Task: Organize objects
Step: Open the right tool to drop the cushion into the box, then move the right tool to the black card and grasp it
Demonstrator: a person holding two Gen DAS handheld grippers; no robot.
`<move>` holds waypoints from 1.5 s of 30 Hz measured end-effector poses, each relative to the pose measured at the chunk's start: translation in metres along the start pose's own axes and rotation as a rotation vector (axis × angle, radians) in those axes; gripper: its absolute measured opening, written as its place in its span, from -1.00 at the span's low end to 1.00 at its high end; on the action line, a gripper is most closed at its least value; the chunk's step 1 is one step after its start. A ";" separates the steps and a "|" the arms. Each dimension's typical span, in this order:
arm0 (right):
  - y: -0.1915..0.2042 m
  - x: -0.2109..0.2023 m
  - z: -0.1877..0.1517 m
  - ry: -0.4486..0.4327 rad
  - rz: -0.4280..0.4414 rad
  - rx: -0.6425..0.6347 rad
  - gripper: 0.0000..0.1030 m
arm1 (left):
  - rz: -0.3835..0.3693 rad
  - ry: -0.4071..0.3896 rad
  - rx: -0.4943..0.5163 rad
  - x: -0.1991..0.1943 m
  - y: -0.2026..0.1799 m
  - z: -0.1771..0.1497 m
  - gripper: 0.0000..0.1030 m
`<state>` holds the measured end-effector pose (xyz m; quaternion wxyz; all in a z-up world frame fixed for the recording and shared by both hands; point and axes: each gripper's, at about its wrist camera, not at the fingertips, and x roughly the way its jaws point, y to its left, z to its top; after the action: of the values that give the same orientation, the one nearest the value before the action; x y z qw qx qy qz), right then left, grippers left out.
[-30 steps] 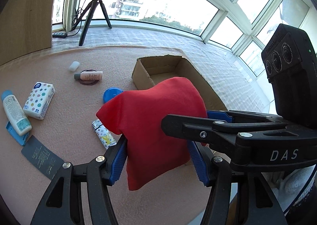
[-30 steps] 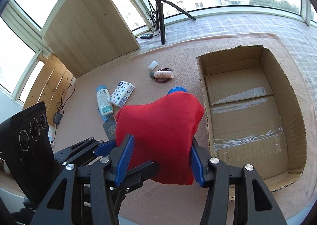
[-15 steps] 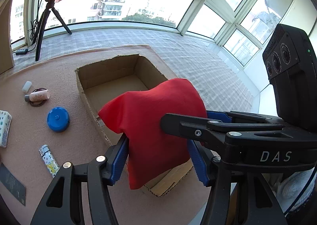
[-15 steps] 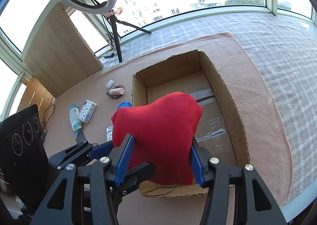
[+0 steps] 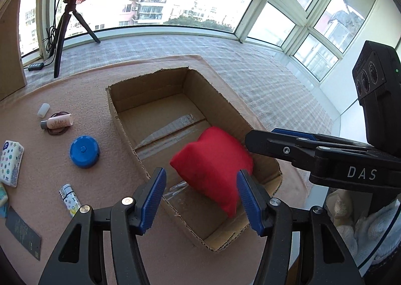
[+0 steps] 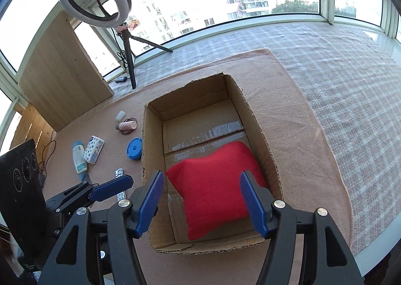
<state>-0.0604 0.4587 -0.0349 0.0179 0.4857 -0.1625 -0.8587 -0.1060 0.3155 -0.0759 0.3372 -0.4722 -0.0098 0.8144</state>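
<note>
A red cushion [image 5: 213, 163] [image 6: 216, 186] lies inside the open cardboard box [image 5: 150, 89] [image 6: 186, 98], at its near end, slightly blurred in the left wrist view. My left gripper [image 5: 200, 193] hangs open above the box's near edge, nothing between its blue pads. My right gripper [image 6: 201, 199] is open too, above the cushion. The right gripper [image 5: 258, 138] also shows from the side in the left wrist view, and the left gripper's finger [image 6: 110, 188] shows in the right wrist view.
On the pink mat left of the box lie a blue round lid [image 5: 84, 151] [image 6: 134, 148], a small pink bottle [image 5: 59, 120] on a hair tie, a tissue pack [image 5: 10, 162] [image 6: 94, 149], a patterned lighter [image 5: 70, 199], a lotion bottle [image 6: 79, 157] and a dark card [image 5: 23, 232]. A ring light tripod [image 6: 129, 57] stands behind.
Both grippers carried the red cushion over the box, then opened. The cushion has dropped from the pads into the box's near end.
</note>
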 end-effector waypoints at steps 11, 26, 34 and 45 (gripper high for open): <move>0.036 -0.003 -0.010 -0.047 0.095 -0.057 0.17 | 0.080 -0.018 -0.043 -0.042 0.048 -0.031 0.21; 0.163 0.058 -0.034 0.042 0.137 -0.316 0.17 | 0.335 -0.013 -0.195 -0.130 0.165 -0.117 0.21; 0.236 0.115 -0.050 0.158 0.176 -0.451 0.17 | 0.414 -0.050 -0.325 -0.172 0.220 -0.160 0.22; 0.275 0.156 -0.056 0.231 0.164 -0.505 0.17 | 0.479 -0.101 -0.467 -0.219 0.274 -0.201 0.22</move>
<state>-0.1303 0.1539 -0.1088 0.2259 0.5457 0.0208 -0.8067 -0.0266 -0.0795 -0.1115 0.0179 -0.4847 -0.1015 0.8686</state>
